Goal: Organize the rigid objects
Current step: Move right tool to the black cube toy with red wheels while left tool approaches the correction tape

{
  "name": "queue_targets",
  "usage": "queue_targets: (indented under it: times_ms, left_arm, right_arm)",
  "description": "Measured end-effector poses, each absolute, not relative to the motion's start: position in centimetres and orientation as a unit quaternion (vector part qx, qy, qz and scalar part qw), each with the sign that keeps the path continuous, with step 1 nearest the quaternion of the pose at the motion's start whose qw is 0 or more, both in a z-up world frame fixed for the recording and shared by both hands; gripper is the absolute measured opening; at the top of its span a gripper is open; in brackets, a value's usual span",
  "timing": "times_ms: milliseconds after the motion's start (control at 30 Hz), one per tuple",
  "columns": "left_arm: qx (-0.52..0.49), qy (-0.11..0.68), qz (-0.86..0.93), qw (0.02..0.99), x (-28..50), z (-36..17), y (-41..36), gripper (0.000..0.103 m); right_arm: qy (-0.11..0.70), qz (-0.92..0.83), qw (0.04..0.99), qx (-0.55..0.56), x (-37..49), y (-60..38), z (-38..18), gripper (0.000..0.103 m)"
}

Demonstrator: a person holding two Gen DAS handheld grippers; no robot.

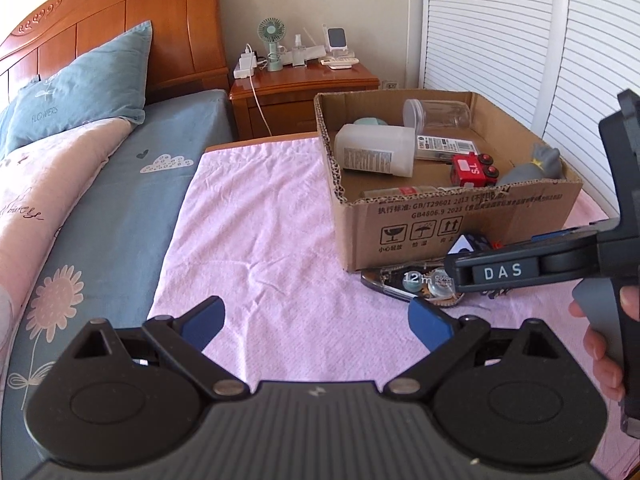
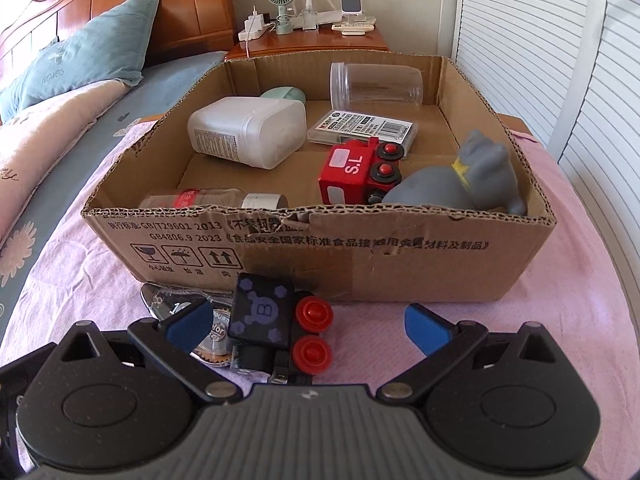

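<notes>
Toy car (image 2: pixel 276 328) plain only in right view | left gripper (image 1: pixel 316 320) spread | right gripper (image 2: pixel 308 328) spread

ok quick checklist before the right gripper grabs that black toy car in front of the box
1. Right gripper open: ok, fingers spread wide.
2. Black toy car between the fingers: not ok, it sits toward the left finger, off centre.
3. Car free of clutter: not ok, the tape dispenser lies right beside or under it.
4. Landing space in the cardboard box: ok, bare floor shows behind the red toy train.
5. Left gripper out of the way: ok, open over the pink cloth.
</notes>
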State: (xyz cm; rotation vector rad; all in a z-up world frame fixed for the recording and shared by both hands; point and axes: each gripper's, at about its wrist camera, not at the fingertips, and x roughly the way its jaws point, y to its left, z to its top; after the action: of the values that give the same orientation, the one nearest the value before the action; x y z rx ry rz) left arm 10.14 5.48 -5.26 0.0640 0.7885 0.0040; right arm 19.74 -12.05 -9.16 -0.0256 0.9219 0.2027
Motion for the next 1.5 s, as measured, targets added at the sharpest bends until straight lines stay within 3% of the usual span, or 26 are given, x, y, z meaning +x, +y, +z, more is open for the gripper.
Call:
queue_targets:
  times_ms: [633, 967, 1133, 1500]
  left_arm:
    - [0.044, 0.405, -0.043, 0.912, 11.1, -6.4, 3.1, 0.098]
    - [0.047, 0.455, -0.093, 0.884, 13.4, -10.4, 1.7, 0.099]
    - [0.043, 0.435, -0.101, 0.894, 13.4, -10.9, 1.4, 0.102]
    - [0.05, 0.402, -0.115, 0.907, 15.5, -11.2, 0.4, 0.102]
  right_arm:
    - [0.453, 0.042, 0.888, -0.063, 18.8, -15.7, -10.5, 0.103]
    - [0.466, 0.055, 0.879, -0.082, 17.0, -18.0, -10.3, 0.103]
    - [0.456, 0.095, 0.876, -0.125, 15.3, -17.7, -10.2, 0.103]
    - [0.46, 0.147, 0.871, -0.089, 14.3, -19.7, -10.4, 0.103]
